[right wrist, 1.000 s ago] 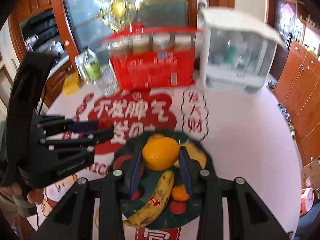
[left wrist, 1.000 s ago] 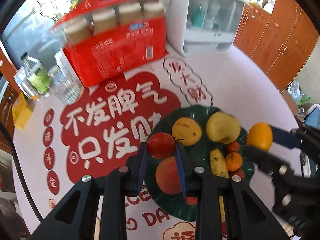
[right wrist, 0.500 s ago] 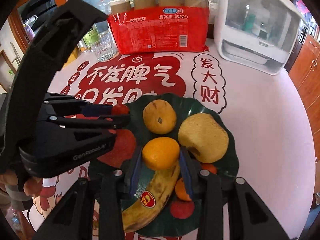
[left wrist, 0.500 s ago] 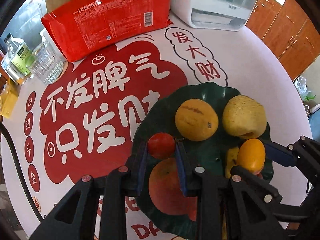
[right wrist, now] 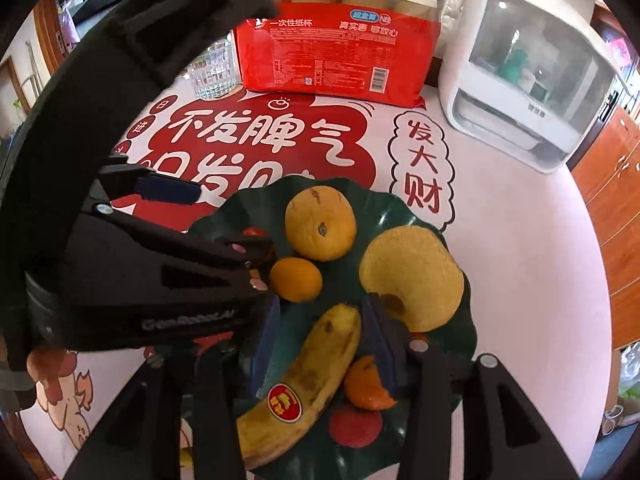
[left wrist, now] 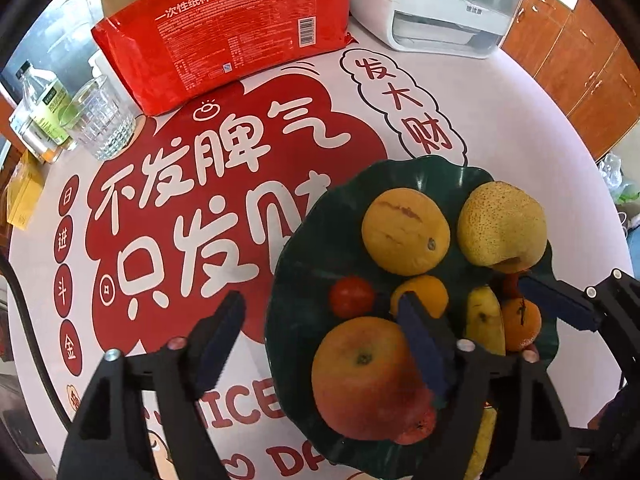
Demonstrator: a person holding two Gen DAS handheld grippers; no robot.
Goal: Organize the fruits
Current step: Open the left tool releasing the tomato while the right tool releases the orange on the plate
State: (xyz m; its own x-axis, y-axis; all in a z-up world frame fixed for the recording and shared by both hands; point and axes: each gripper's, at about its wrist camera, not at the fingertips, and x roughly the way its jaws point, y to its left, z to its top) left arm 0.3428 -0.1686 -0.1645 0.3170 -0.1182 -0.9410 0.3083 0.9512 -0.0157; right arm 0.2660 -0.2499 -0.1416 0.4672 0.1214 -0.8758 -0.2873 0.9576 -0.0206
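A dark green leaf-shaped plate [left wrist: 320, 240] holds a big orange [left wrist: 404, 232], a pear [left wrist: 502, 226], an apple [left wrist: 368, 376], a banana [right wrist: 320, 360] and a tangerine [right wrist: 366, 384]. My left gripper [left wrist: 320, 320] hangs over the plate's left side, its jaws opening. The small red tomato [left wrist: 352, 296] lies free on the plate between its tips. My right gripper [right wrist: 320, 320] is over the banana, jaws opening too. The small orange [right wrist: 296, 280] rests on the plate just beyond its tips, untouched. The left gripper [right wrist: 234, 222] fills the left of the right wrist view.
A red pack of paper cups [left wrist: 240, 28] and a white appliance [left wrist: 444, 4] stand at the table's back. A glass [left wrist: 102, 120] and a bottle [left wrist: 44, 108] sit at the back left. Wooden cabinets [left wrist: 592, 64] are on the right.
Both grippers sank toward the plate and opened. The tomato left the left jaws and the small orange left the right jaws; both now lie on the plate.
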